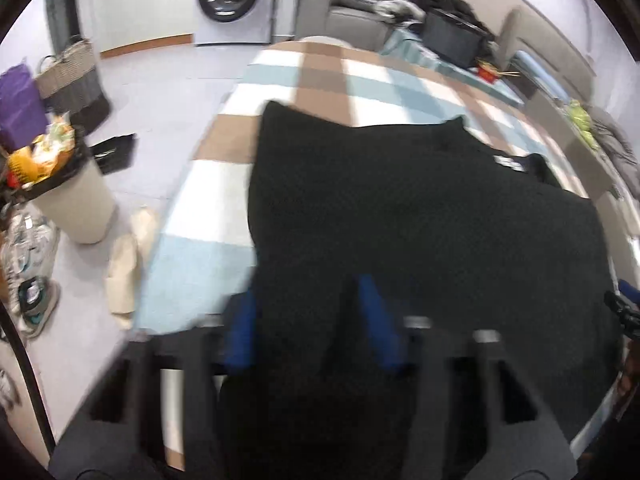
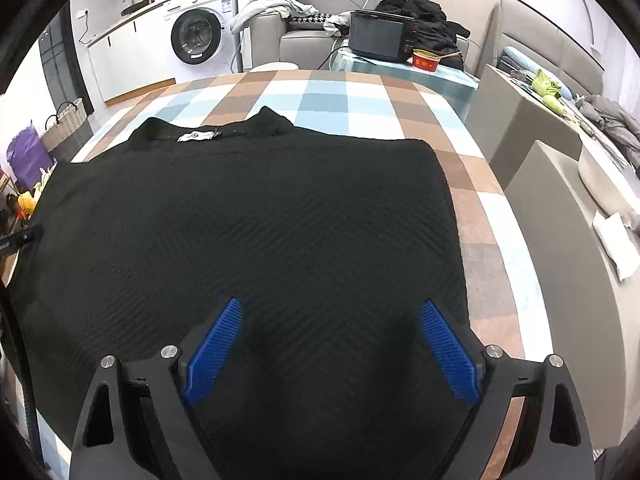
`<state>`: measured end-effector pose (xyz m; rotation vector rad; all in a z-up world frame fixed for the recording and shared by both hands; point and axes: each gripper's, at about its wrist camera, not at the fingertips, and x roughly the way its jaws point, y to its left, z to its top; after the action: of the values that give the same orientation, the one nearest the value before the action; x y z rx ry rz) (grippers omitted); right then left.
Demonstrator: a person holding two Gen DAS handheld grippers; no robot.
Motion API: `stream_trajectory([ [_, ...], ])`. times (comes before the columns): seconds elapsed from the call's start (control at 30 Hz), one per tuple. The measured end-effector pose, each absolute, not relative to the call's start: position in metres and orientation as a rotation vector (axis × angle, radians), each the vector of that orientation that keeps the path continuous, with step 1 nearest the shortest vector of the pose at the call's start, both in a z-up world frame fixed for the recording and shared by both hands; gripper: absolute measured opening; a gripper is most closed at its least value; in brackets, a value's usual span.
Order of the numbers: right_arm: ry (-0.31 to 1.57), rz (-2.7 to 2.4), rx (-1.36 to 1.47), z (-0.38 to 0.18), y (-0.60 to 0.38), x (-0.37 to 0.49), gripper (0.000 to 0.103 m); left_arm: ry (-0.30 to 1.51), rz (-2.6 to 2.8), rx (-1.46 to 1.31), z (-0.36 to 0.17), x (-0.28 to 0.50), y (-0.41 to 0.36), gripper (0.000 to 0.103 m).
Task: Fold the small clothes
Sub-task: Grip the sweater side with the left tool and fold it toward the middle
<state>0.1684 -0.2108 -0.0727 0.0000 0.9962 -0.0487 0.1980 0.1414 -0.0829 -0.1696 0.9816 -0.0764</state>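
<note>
We find the black garment [image 2: 256,220] spread flat across the checked table [image 2: 472,184], reaching its near edge, the left gripper [image 1: 308,320] clenched on a raised fold of its hem, apparently to start folding, while the right gripper [image 2: 332,344] hovers released above it.

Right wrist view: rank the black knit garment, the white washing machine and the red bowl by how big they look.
1. black knit garment, nearest the camera
2. white washing machine
3. red bowl

Left claw [image 1: 308,308] narrowed on cloth; right claw [image 2: 332,344] spread wide
</note>
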Motion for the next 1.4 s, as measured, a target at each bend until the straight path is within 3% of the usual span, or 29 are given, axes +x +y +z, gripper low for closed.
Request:
stream_trajectory([
  [0.1,0.996,-0.054,0.01,-0.073,-0.212,0.164,0.093,0.96,-0.076,-0.134,-0.079,0.203,0.123,0.012],
  [0.5,0.976,-0.069,0.036,-0.068,-0.22,0.147,0.093,0.853,-0.151,-0.174,-0.013,0.181,0.113,0.01],
  [0.67,0.969,-0.066,0.052,-0.068,-0.224,0.14,0.093,0.818,-0.217,-0.091,0.026,0.177,0.06,0.01],
  [0.9,0.967,-0.059,0.087,-0.069,-0.232,0.138,0.093,0.796,-0.413,0.003,0.058,0.172,-0.071,0.01],
  [0.93,0.965,-0.06,0.086,-0.068,-0.233,0.137,0.093,0.803,-0.472,-0.013,0.057,0.17,-0.088,0.012],
  [0.97,0.965,-0.064,0.083,-0.068,-0.234,0.136,0.093,0.823,-0.541,-0.036,0.054,0.168,-0.103,0.022],
  [1.0,0.965,-0.067,0.083,-0.068,-0.236,0.136,0.093,0.852,-0.641,-0.078,0.05,0.164,-0.117,0.038],
  [1.1,0.979,-0.097,0.082,-0.068,-0.243,0.132,0.093,0.857,-0.75,-0.138,0.048,0.144,-0.133,0.073],
  [1.4,0.957,-0.145,0.123,-0.057,-0.26,0.109,0.093,0.801,-0.619,-0.177,0.048,0.113,-0.048,0.08],
])
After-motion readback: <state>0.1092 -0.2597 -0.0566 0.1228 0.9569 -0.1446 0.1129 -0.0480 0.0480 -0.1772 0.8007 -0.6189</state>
